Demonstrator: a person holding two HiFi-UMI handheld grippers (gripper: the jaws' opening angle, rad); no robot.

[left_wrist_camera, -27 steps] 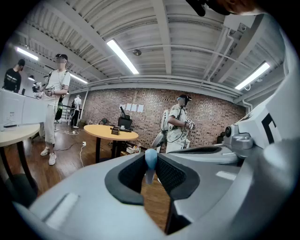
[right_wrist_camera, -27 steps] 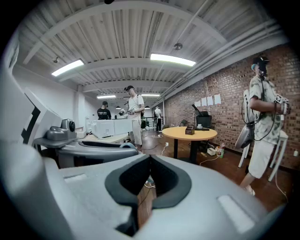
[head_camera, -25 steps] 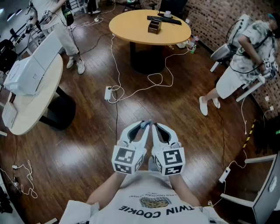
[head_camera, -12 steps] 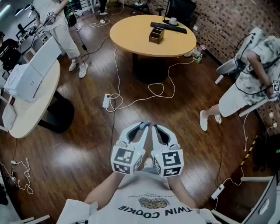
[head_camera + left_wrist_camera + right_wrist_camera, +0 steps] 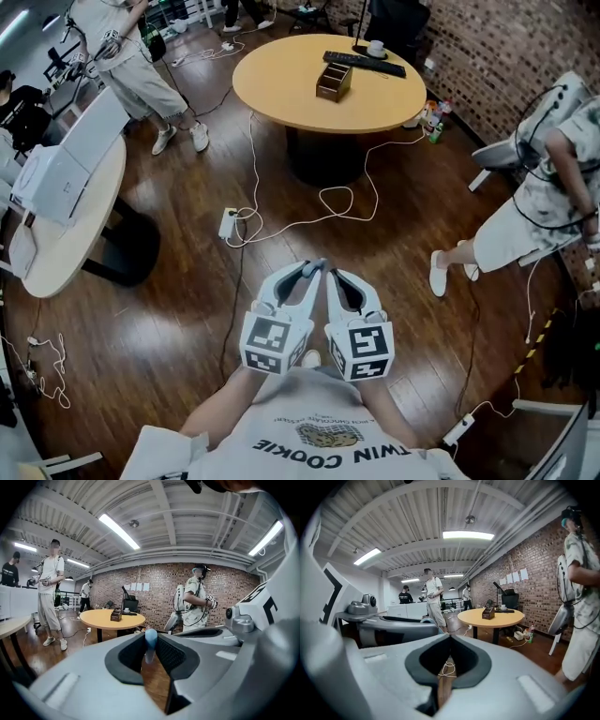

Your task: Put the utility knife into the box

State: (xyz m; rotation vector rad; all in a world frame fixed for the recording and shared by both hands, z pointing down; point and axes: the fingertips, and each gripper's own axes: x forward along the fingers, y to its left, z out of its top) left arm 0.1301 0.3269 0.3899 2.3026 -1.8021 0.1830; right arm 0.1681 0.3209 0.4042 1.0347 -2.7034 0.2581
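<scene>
Left tongs (image 5: 310,273) clamp a pale-blue utility knife (image 5: 150,640) at the person's chest; right tongs (image 5: 335,277) pressed together, empty; the box (image 5: 334,81) sits on the round surface (image 5: 281,84), well away across the wooden floor (image 5: 187,309).

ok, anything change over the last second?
The round table with the box looms slightly larger in the head view, so the wearer seems to be nearing it. Unchanged: left gripper still clamped on the light-blue object, right gripper shut and empty, both held side by side.
</scene>
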